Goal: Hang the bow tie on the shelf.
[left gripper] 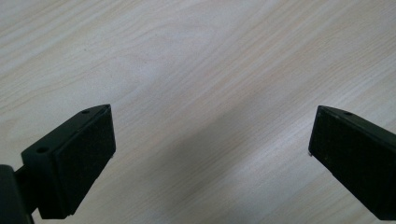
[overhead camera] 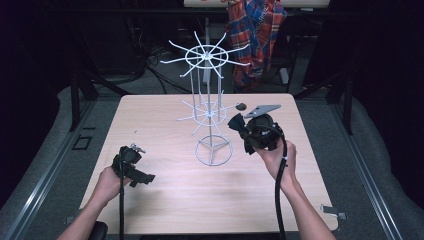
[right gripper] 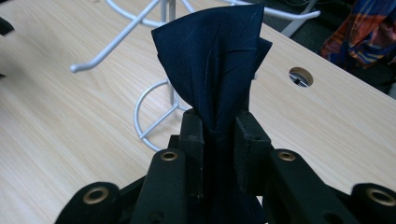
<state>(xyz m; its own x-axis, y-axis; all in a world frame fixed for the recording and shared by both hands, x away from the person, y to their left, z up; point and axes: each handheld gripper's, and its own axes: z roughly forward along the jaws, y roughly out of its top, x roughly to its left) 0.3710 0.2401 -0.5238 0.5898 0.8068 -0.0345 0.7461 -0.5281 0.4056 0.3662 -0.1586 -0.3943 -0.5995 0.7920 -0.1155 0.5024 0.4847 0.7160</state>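
A white wire rack (overhead camera: 210,107) with two tiers of spoke-like hooks and a ring base stands at the table's middle back. My right gripper (overhead camera: 239,125) is shut on a dark navy cloth (right gripper: 212,70), bunched between its jaws and fanning out above them. It hovers just right of the rack, level with the lower tier of hooks. In the right gripper view the rack's ring base (right gripper: 154,116) and one hook lie behind the cloth. My left gripper (overhead camera: 142,177) rests near the table's front left, jaws wide open over bare wood (left gripper: 201,93).
The light wooden table (overhead camera: 165,200) has a small round hole (right gripper: 300,76) at its back right. A plaid shirt (overhead camera: 255,35) hangs behind the table. Metal rails run along the floor at both sides. A small metal clip (overhead camera: 332,210) sits at the front right corner.
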